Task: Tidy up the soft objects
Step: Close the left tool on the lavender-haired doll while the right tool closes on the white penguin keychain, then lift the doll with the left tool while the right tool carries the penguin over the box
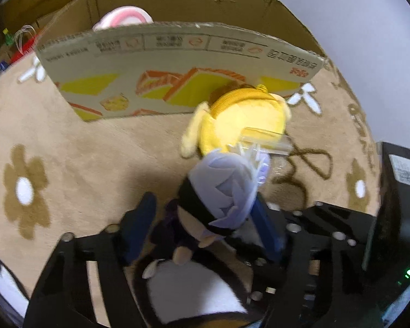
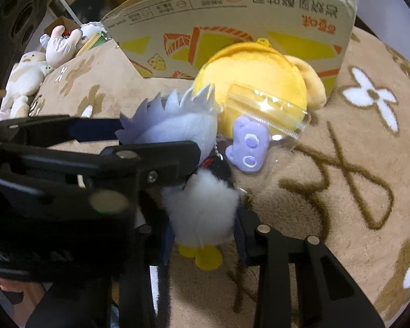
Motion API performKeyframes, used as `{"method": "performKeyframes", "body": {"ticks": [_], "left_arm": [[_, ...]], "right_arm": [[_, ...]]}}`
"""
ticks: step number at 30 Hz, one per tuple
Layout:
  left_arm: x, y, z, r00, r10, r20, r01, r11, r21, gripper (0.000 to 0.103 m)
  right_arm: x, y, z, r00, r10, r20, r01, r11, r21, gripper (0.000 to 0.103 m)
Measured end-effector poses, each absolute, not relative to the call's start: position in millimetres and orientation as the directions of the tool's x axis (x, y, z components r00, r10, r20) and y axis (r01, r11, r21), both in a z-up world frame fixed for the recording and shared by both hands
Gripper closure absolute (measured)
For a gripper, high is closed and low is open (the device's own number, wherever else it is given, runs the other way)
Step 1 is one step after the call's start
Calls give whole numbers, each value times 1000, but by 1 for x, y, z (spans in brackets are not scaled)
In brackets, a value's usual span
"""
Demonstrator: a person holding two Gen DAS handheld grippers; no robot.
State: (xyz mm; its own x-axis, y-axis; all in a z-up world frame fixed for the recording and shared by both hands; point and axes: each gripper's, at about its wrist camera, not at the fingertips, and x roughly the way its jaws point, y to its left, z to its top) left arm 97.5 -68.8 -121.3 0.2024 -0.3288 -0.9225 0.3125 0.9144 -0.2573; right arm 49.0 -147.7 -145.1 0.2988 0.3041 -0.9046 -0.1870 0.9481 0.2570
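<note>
Penguin plush, frame bottom-centre, clenched by right gripper; left gripper grasping silver-haired doll. Both light, squashy; grip bodies, not keychain loops.

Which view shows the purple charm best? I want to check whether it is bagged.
The right wrist view: the purple charm lies in full sight, partly inside a clear bag against the yellow plush. In the left wrist view only a pale purple sliver shows, behind the doll.
</note>
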Motion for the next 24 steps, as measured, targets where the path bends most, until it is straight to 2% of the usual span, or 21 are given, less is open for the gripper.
{"method": "performKeyframes", "body": {"ticks": [2,6,16,18,24], "left_arm": [[95,-70,-120,201,-346,-917,322,907,-271,52],[89,-76,-119,219,-321,-922,345,909,-234,57],[88,-51,-107,314,-231,-921,251,956,-154,57],[85,-47,-101,336,-218,-916,248,959,-137,57],[74,-39,-86,406,-192,-893,231,968,-103,57]], "right_arm": [[49,-148,-145,301,309,-902,-182,947,264,68],[47,-151,-143,308,314,-898,-177,946,270,71],[41,-168,-132,352,299,-887,-137,954,267,75],[39,-170,-127,372,293,-881,-131,956,263,79],[32,-180,-110,428,285,-858,-103,958,267,79]]}}
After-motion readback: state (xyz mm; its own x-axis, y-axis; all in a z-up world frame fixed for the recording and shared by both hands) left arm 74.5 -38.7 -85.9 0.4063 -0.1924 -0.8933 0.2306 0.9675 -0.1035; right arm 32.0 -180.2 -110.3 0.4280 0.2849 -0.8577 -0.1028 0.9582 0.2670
